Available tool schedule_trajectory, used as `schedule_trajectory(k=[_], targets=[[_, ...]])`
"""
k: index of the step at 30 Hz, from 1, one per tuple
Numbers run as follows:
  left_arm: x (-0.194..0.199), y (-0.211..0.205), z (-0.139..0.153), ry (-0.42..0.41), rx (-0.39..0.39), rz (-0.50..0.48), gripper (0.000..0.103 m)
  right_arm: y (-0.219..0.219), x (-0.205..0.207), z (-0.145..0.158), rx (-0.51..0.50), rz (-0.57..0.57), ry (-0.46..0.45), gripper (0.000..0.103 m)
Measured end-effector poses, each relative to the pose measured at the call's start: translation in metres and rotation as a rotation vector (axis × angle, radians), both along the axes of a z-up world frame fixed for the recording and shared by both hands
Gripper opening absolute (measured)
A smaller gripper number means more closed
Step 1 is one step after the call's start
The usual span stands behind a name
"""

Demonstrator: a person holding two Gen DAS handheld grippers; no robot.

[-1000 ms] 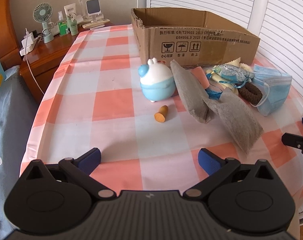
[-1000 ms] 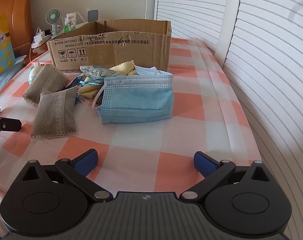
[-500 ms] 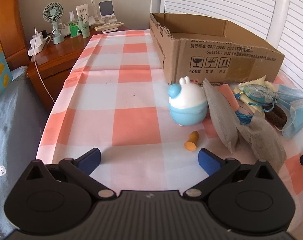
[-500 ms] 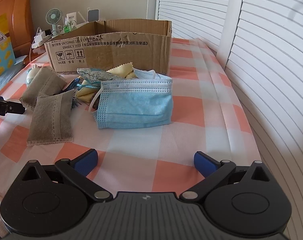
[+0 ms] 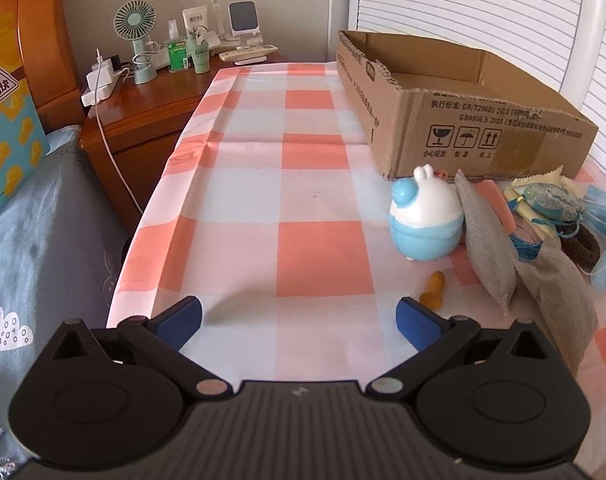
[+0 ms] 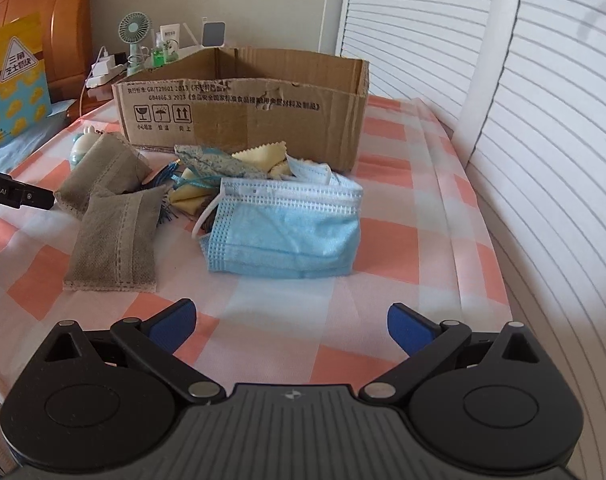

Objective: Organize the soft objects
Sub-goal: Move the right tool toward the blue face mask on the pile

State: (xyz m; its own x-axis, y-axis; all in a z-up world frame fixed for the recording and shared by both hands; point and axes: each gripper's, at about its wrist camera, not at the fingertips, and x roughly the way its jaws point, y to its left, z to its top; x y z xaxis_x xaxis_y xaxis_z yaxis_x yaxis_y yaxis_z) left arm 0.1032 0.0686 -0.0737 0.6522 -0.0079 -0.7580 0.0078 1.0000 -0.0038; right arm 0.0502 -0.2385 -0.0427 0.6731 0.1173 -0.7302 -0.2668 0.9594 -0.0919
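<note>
A pile of soft things lies before an open cardboard box [image 6: 247, 104] [image 5: 463, 120]. It holds blue face masks [image 6: 287, 232], two grey fabric pouches [image 6: 115, 240] [image 5: 487, 240], a yellow cloth [image 6: 263, 154], a patterned blue sachet [image 5: 551, 200] and a brown hair tie [image 5: 583, 248]. A blue and white rabbit toy [image 5: 425, 220] and a small orange piece [image 5: 433, 288] sit to the left of the pile. My left gripper [image 5: 299, 316] is open over bare cloth, left of the toy. My right gripper [image 6: 291, 324] is open just short of the masks.
The table wears a pink and white checked cloth [image 5: 295, 184]. A wooden nightstand [image 5: 143, 120] with a fan, bottles and a charger stands at the far left. White louvred doors [image 6: 523, 120] line the right side. A bed with grey bedding [image 5: 43, 240] lies left of the table.
My left gripper has swung left, so the pile slid to the right edge of its view. My right gripper has edged forward toward the masks. Both stay open.
</note>
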Motion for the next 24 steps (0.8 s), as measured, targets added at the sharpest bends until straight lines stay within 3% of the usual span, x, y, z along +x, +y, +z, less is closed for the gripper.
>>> schedule_trajectory(k=[6, 12, 18, 24], targets=[[-0.008, -0.014, 0.005, -0.013, -0.026, -0.072, 0.103, -0.001, 0.028, 0.015, -0.014, 0.099, -0.070, 0.103], [-0.009, -0.016, 0.001, -0.005, -0.039, -0.086, 0.102, 0.001, 0.056, 0.008, 0.017, 0.171, -0.023, 0.103], [-0.008, -0.016, -0.002, -0.001, -0.041, -0.101, 0.103, 0.011, 0.030, 0.010, 0.098, 0.293, 0.053, 0.103], [-0.003, -0.018, -0.004, -0.011, -0.026, -0.093, 0.103, 0.029, 0.001, 0.004, 0.066, 0.342, 0.086, 0.103]])
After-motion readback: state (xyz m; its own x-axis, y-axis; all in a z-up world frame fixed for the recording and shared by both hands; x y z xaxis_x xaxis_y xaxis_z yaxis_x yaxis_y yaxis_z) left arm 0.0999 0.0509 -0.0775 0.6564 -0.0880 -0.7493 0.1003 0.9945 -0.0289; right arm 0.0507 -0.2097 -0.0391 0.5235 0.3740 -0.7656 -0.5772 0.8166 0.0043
